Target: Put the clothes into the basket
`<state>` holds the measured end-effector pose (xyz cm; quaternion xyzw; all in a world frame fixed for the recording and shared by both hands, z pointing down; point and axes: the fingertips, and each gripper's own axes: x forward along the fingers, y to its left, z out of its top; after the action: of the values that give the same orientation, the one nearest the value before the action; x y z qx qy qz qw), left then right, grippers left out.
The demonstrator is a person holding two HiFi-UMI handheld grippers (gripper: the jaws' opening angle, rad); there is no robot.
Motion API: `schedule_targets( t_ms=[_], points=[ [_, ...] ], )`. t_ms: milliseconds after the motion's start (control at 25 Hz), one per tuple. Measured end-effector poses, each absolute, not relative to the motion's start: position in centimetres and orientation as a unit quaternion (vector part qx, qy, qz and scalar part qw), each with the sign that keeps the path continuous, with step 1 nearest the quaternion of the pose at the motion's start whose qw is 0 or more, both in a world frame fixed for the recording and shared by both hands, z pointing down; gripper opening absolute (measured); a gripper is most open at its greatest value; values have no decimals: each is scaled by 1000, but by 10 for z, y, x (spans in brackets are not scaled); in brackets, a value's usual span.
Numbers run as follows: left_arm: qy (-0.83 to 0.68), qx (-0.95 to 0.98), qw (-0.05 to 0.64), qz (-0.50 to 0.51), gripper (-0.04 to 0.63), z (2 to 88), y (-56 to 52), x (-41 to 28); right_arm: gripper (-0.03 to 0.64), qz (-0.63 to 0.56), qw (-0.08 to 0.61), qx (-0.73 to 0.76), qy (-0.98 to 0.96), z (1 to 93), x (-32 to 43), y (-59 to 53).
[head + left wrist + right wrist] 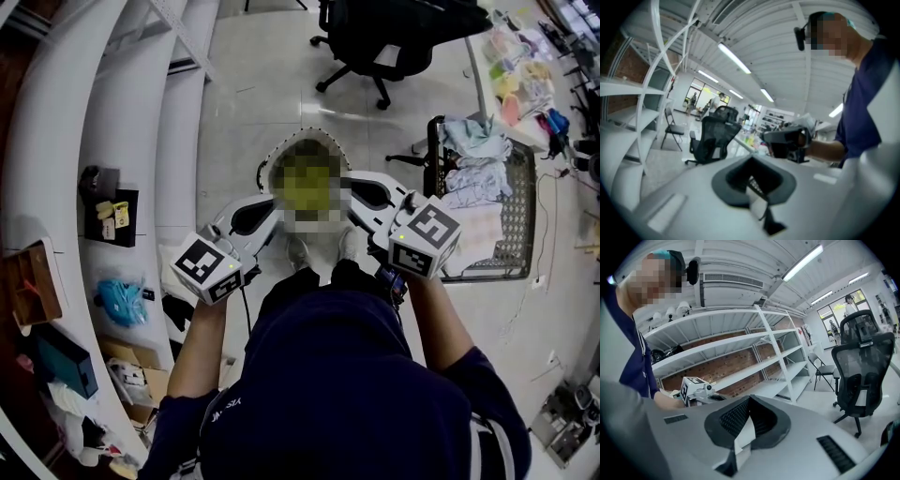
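Observation:
A wire basket (518, 217) stands on the floor at the right in the head view, with light blue and white clothes (472, 159) lying in it. I hold both grippers up in front of my chest, well away from the basket. My left gripper (267, 211) (752, 180) is shut with nothing between its jaws. The right gripper (361, 192) (749, 420) is shut too and carries nothing. The two point roughly toward each other: the left gripper view shows the right gripper (787, 140), and the right gripper view shows the left one's marker cube (696, 390).
White shelving (56, 141) runs along the left, holding small items and a blue bundle (120, 302). A black office chair (375, 42) stands on the tiled floor ahead. A table with colourful items (516, 66) is at the top right, behind the basket.

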<state>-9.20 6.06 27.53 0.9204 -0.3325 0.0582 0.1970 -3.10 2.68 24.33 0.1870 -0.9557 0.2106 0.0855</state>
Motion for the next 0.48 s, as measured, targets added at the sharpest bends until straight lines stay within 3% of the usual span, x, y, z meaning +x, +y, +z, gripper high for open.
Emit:
schedule_targets(
  t_ms=[480],
  points=[
    [-329, 929, 165, 44, 3, 243, 59, -90, 8, 192, 78, 197, -958, 233, -29, 31]
  ],
)
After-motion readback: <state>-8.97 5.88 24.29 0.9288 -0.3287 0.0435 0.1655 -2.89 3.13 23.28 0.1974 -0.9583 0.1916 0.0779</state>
